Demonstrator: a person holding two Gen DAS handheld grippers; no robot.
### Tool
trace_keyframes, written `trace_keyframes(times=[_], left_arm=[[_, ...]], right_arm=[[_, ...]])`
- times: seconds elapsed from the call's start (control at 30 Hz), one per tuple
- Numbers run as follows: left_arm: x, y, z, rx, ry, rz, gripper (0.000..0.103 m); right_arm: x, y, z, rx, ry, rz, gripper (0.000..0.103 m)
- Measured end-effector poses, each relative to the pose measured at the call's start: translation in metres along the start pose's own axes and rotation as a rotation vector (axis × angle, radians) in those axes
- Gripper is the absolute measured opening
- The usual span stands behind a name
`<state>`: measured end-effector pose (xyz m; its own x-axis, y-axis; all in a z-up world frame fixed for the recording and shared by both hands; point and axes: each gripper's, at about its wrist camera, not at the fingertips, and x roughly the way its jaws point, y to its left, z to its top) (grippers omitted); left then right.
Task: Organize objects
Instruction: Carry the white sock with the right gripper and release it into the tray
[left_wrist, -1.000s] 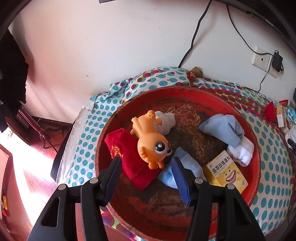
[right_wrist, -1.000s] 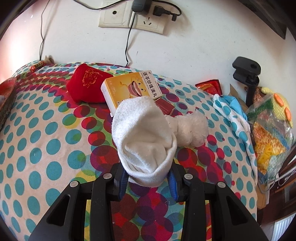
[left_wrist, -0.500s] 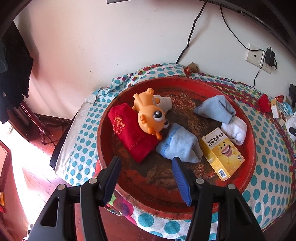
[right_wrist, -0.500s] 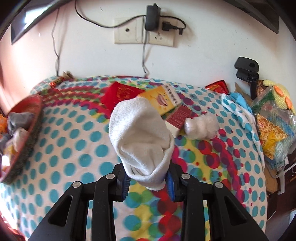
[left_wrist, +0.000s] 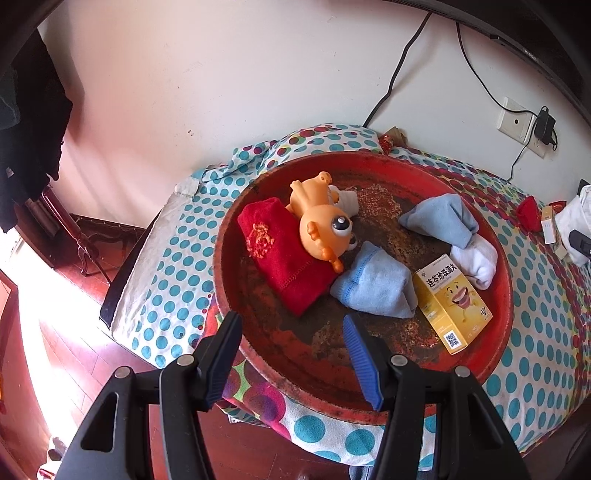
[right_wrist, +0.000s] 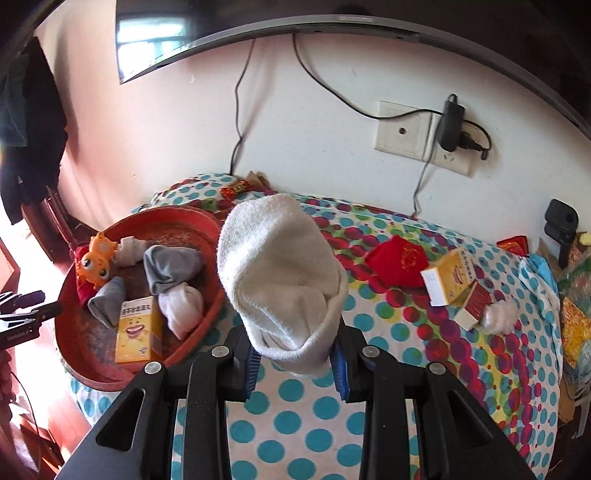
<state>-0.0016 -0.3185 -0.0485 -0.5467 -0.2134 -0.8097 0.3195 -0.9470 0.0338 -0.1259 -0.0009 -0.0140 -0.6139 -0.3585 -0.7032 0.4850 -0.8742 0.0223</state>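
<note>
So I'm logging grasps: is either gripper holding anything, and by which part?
The right gripper pinches the white terry sock at its lower folded end. The left gripper is open, holding nothing.

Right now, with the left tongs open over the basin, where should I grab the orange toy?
Grip the orange toy across its narrower body, just behind the big round head. It lies flat, partly on the red cloth in the red basin, so come straight down with the left tongs closing across the body. The head looks too wide and rounded to hold securely.
</note>
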Motion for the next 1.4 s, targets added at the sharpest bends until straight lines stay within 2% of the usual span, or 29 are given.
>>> trace_keyframes(times=[0.37, 0.57, 1.03, 1.4], left_arm=[[0.0, 0.015, 0.0, -0.03, 0.029, 0.017, 0.059], [-0.001, 0.021, -0.001, -0.029, 0.036, 0.023, 0.059], [-0.002, 0.037, 0.001, -0.066, 0.043, 0.03, 0.059], [0.003, 0.035, 0.0, -0.057, 0.061, 0.024, 0.059]], right_arm=[[0.012, 0.095, 0.018, -0.144, 0.023, 0.126, 0.03], [0.025, 0.135, 0.022, -0.209, 0.043, 0.156, 0.03], [0.076, 0.176, 0.027, -0.265, 0.122, 0.158, 0.03], [0.116, 0.192, 0.025, -0.305, 0.184, 0.115, 0.032]])
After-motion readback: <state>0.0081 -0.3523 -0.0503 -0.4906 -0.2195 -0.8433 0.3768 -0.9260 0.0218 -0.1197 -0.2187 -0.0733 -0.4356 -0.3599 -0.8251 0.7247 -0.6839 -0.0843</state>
